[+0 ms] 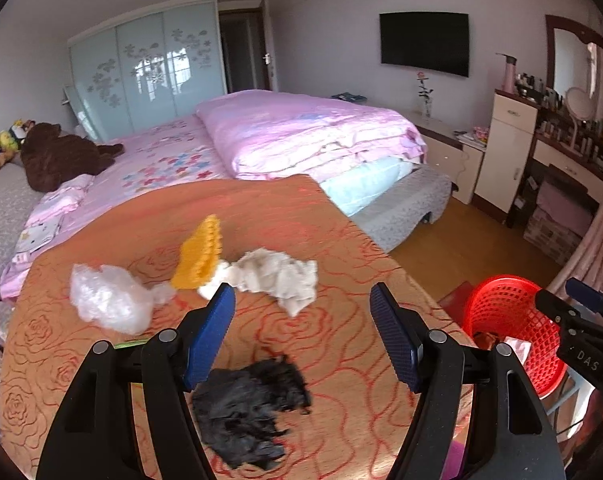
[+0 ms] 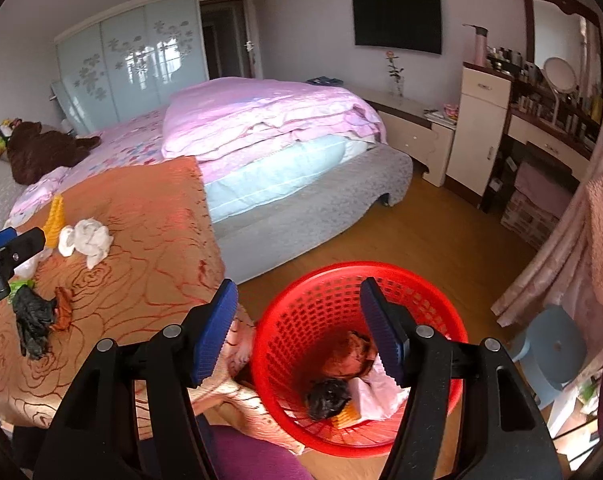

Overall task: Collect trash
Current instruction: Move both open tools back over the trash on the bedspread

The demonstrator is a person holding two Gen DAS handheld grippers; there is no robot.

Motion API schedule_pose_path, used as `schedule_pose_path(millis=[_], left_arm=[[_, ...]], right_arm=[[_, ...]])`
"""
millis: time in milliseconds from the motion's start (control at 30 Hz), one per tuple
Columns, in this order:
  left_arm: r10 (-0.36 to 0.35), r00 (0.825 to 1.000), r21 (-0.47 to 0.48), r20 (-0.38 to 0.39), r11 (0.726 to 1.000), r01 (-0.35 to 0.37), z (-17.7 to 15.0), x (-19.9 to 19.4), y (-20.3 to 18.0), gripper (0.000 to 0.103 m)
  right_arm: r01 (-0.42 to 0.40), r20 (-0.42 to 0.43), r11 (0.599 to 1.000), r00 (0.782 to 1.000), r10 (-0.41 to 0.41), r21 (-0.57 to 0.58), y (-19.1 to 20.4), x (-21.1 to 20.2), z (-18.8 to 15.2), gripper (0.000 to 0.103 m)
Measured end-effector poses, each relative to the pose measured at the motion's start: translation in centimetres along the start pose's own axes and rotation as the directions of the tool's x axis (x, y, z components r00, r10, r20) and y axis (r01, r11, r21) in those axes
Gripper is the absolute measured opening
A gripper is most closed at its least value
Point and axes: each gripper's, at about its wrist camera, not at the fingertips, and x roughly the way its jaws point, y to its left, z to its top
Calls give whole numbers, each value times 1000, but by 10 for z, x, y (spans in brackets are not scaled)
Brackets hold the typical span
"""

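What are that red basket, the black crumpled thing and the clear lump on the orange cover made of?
The red basket looks like glossy moulded plastic: its wall is a grid of small holes with a smooth, shiny rim. The black crumpled thing seems to be thin plastic film, perhaps a bag, with sharp creases and a dull sheen. The clear lump looks like transparent plastic wrap, wrinkled and catching light.

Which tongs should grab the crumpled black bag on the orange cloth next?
The left tongs, probably. They are open and hang right over the black bag. The right tongs, also open and empty, are off the bed, above the red basket, so they would have to travel back.
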Motion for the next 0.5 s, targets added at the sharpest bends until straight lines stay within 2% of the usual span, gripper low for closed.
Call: schedule_pose_path(millis=[500], left_arm=[[97, 994, -103, -52, 989, -102, -16, 3, 74, 68]], right_arm=[[-140, -19, 985, 990, 139, -99, 79, 6, 9, 68]])
